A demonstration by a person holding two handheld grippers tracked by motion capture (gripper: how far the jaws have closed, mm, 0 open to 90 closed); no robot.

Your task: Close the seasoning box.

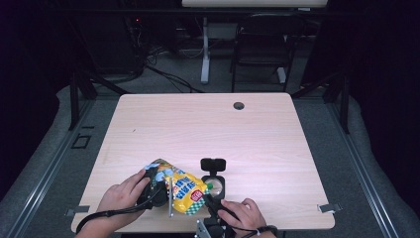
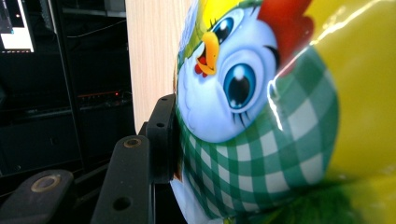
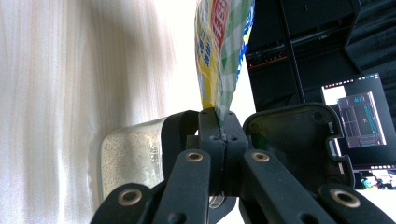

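— Why two grips on the snack bag [image 1: 179,188]?
— From the high view, it sits at the table's [image 1: 208,129] near edge, the left gripper [image 1: 151,191] bracing one end.
— The left gripper view?
— Jaws clamped on the bag's [image 2: 261,116] puffed body — cartoon chick visible.
— The right gripper view?
— The right gripper [image 3: 219,128] has its jaws pinched together on the bag's [image 3: 219,51] sealed edge — probably to tear it.

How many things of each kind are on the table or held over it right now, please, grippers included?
Snack bags: 1, the yellow snack bag, held by both grippers
Clear containers with a black flip lid: 1, the container
Grippers: 2, the left gripper and the right gripper
Total: 4
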